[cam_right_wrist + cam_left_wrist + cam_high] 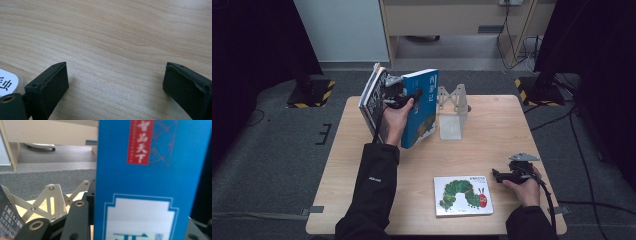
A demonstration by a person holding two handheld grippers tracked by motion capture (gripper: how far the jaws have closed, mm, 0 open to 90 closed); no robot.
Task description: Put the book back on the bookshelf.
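A blue book (423, 107) with a red label stands tilted near the back left of the wooden table (492, 135). My left gripper (408, 94) is shut on it, and the cover (150, 182) fills the space between the jaws in the left gripper view. Two or three more books (373, 97) lean against its left side; a dark corner of one (7, 220) shows. My right gripper (498, 175) rests low over the table at the front right. Its jaws stand wide open over bare wood (115, 82) with nothing between them.
A picture book with a green caterpillar (463, 195) lies flat at the front, just left of the right gripper; its white corner (7, 83) shows there. A pale metal bookend (452, 107) (51, 200) stands right of the blue book. Black stands flank the table.
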